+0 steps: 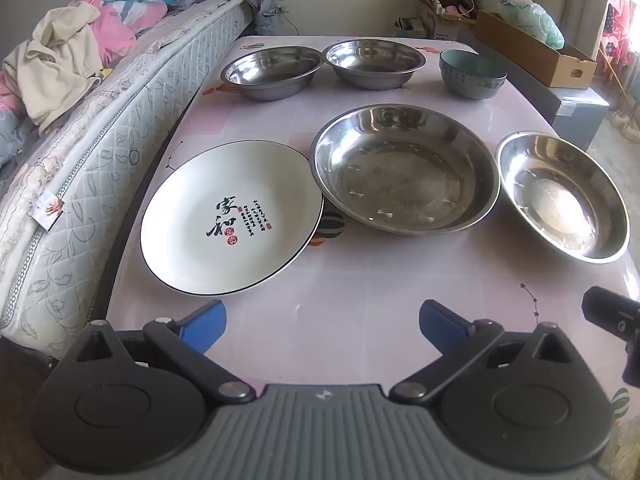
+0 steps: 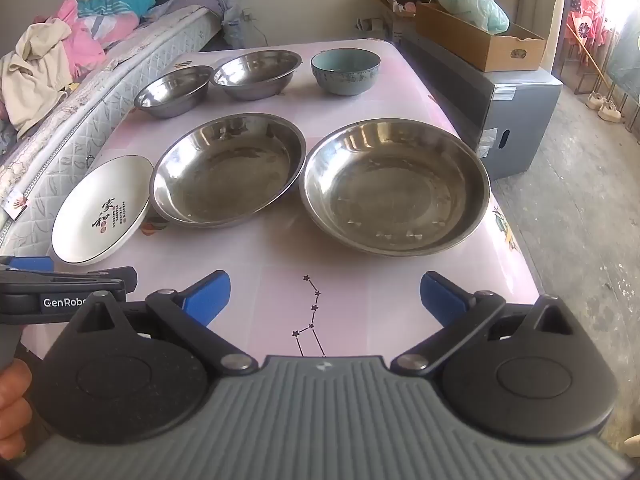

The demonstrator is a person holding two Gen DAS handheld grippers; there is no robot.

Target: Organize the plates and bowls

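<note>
Crockery is lying untouched on the pink table (image 1: 360, 320), in two rows. Along the near row I am seeing the white plate (image 1: 232, 220) toward the bed-side edge, a large steel dish (image 1: 404, 168) in the middle with its rim touching or just overlapping the plate's, and a second steel dish (image 2: 396, 188) toward the opposite edge, just beside the first. Along the far edge two steel bowls (image 1: 272, 70) (image 1: 374, 62) are sitting rim to rim, with the teal bowl (image 1: 472, 72) apart from them toward the far corner.

I am holding the left gripper (image 1: 322, 326) over the near edge, tilted down, jaws spread wide, nothing between the blue pads. The right gripper (image 2: 324, 300) is hovering likewise, wide and empty.

The relation I am working from: the white plate is lying ahead and slightly left of the left gripper, clearly the nearer tool for it. The edge-side steel dish is lying straight ahead of the right gripper. All pieces are round, so no long axis matters; only which rim faces me.

My judgement: nothing is stacked yet, and each hand is best taking the piece before it. Shallow rims may slip from the pads.

Bedding and a cardboard box (image 2: 480, 40) are flanking the table.
</note>
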